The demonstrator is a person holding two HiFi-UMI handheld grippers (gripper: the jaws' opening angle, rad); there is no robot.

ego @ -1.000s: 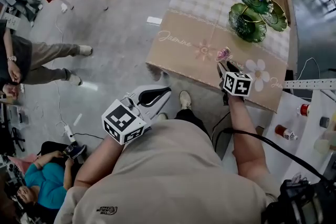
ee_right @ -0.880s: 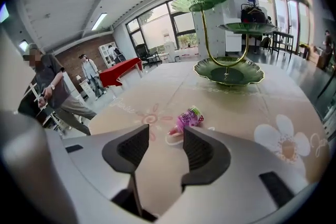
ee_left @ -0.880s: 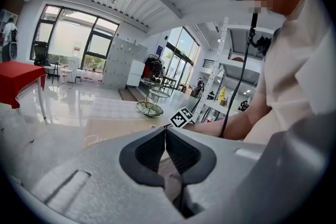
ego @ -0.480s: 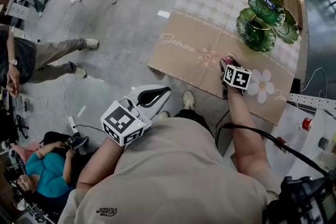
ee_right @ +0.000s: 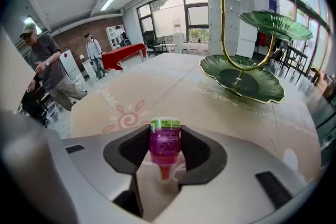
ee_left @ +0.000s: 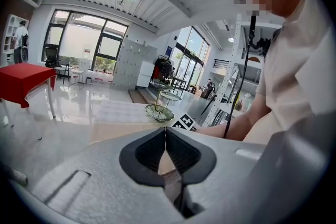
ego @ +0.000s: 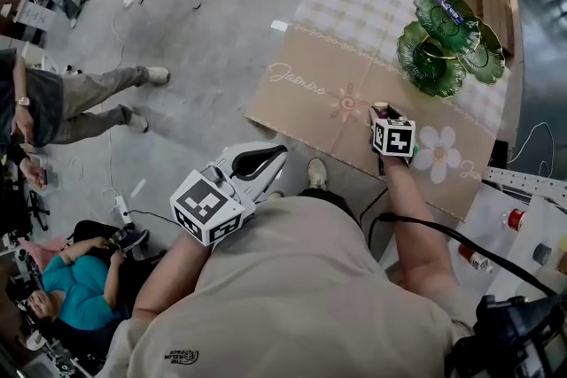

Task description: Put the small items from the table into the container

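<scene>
My left gripper [ee_left: 166, 136] hangs off the worktop [ego: 310, 93], short of its near edge and close to my body. Its jaws are pressed together with nothing between them, so it has no part in the coming move.

My right gripper [ee_right: 164, 132] is over the worktop, a little in from the near edge and beside the printed sun motif. Its jaws are closing on the small purple bottle [ee_right: 165, 145], which stands between the two pads with both sides touching them, so I judge it grasped. The bottle's long axis runs along the line the gripper points: the green cap is at the far end and the narrow orange tip is toward the camera. I cannot tell whether its base rests on the cloth or is clear of it.

The move turns on where the container lies from here. The green tiered stand [ego: 447, 35] is ahead of the right gripper and off to its right, by the worktop's right edge toward the far corner and well apart from the bottle. One small wrapped item [ego: 452, 9] already lies on its top leaf. The right hand is far nearer the stand than the left, and bare cloth lies between them — so I judge the carry to be a forward-and-right reach that ends above one of the leaf trays, with the lowest and widest tier the easiest target.
</scene>
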